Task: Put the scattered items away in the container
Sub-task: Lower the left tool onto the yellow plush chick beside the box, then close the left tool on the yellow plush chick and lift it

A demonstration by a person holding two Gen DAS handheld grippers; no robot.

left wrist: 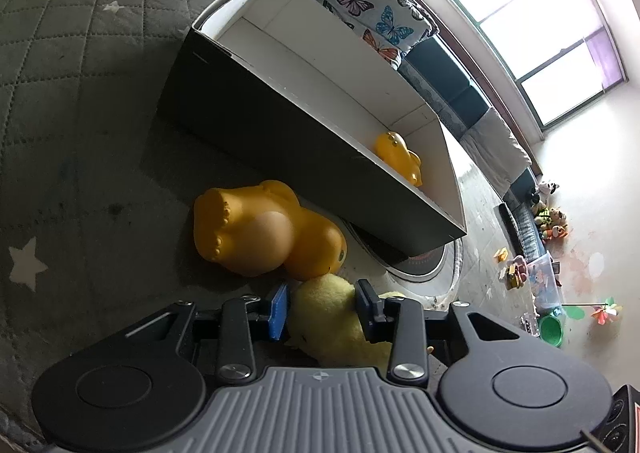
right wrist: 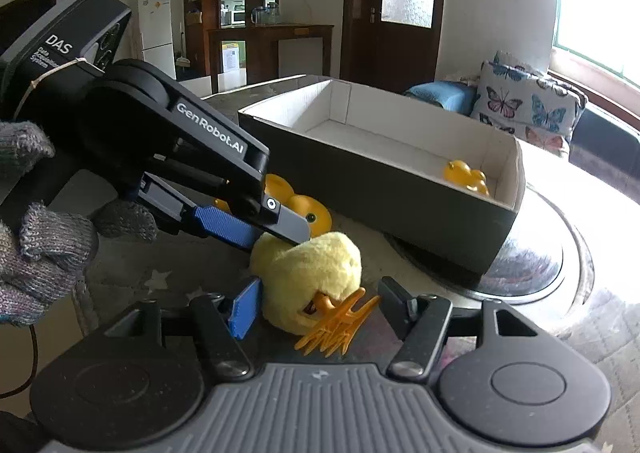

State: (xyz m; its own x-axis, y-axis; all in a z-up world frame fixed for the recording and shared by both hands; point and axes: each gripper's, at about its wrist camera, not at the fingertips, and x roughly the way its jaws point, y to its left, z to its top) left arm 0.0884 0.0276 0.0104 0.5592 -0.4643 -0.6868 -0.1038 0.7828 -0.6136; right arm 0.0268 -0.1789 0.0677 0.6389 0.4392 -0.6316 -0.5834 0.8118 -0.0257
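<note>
Yellow plush chick [left wrist: 332,317] sits low in the left wrist frame, pinched between the left gripper's [left wrist: 322,307] two fingers. Right gripper [right wrist: 316,311] has its fingers spread wide around the chick's orange feet [right wrist: 336,323]. Just beyond lies a rubber duck [left wrist: 264,229] on its side beside the box [left wrist: 280,125], which holds another small duck [left wrist: 400,157] at centre right.

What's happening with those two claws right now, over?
Left gripper clamped on plush duck. Right gripper open around it. Rubber duck outside box.
</note>
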